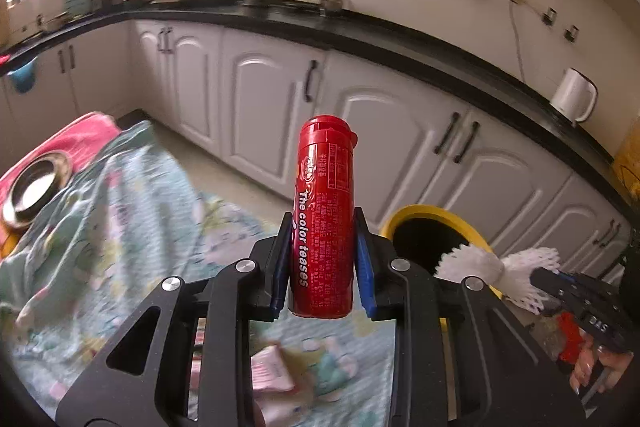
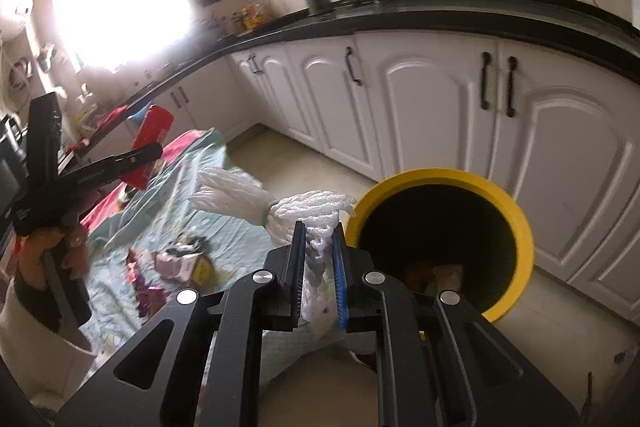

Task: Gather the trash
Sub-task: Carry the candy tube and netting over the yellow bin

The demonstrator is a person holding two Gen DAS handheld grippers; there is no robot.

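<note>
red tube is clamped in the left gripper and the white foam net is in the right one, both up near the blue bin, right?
Only the bin colour is wrong. The bin has a yellow rim, not blue, as the right wrist view shows. The rest holds: the left gripper is shut on the red tube, and the right gripper is shut on the white foam net, both near the bin.

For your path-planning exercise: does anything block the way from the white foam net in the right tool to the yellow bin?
Nothing visible does. The net, clamped in the right tool, sits just left of the bin, whose mouth is open.
</note>
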